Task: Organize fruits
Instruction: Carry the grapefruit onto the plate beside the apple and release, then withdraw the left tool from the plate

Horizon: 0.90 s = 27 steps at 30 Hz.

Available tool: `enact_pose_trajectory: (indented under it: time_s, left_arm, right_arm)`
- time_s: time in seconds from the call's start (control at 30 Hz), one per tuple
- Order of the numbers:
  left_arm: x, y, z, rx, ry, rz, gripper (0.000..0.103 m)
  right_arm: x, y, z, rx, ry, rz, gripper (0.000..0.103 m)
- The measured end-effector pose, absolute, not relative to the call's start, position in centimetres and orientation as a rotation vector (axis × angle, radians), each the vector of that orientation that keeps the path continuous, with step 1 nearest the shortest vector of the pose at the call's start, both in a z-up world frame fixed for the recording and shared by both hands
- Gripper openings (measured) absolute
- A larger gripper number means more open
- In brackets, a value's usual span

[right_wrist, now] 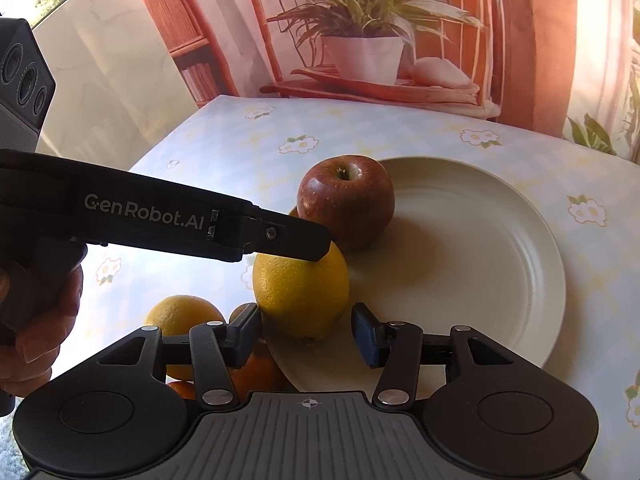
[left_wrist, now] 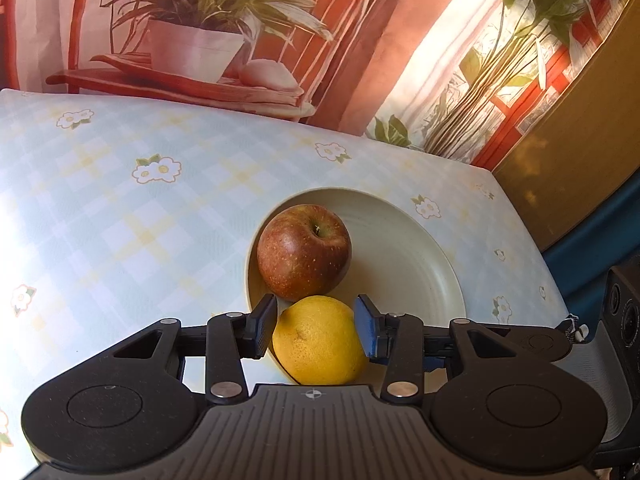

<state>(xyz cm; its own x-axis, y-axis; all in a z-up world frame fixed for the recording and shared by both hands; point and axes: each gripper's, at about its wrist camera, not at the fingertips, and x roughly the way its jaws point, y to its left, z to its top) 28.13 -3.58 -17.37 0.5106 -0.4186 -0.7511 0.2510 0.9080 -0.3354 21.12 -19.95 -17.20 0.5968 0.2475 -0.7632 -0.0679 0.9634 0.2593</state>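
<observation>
- one apple (right_wrist: pixel 346 200)
- one lemon (right_wrist: pixel 301 292)
- one plate (right_wrist: pixel 500 264)
- at least two oranges, one (right_wrist: pixel 182 316) clear, others partly hidden
- two grippers (left_wrist: pixel 316 330) (right_wrist: pixel 306 338)

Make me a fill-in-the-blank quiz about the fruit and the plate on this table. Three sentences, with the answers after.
1. The red apple rests on the cream ___.
2. The left claw is shut on the yellow ___.
3. The tablecloth is printed with white ___.

Missing words: plate; lemon; flowers.
</observation>
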Motion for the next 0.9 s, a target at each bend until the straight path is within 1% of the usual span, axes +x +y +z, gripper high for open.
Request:
enact_pose_trajectory:
  time_s: [0.23, 0.5, 0.7, 0.9]
  left_arm:
    - [27.5, -3.9, -16.8, -0.137, 0.923, -0.378, 0.045]
    - [25.2, -3.3, -15.2, -0.079, 0.837, -0.354, 0.045]
    - [22.1, -3.2, -13.9, -0.045, 0.76, -0.359, 0.045]
    - [19.1, -3.2, -13.6, -0.024, 0.696, -0.342, 0.045]
  right_arm:
    - [18.5, -21.1, -16.0, 0.191, 0.838, 0.133, 0.046]
    - [11.9, -23.8, -15.4, 0.13, 0.627, 0.008, 0.046]
    - [7.2, -25.3, -16.2, 0.167, 0.513, -0.084, 0.046]
    - [3.7, -26.1, -18.0, 0.237, 0.471, -0.148, 0.046]
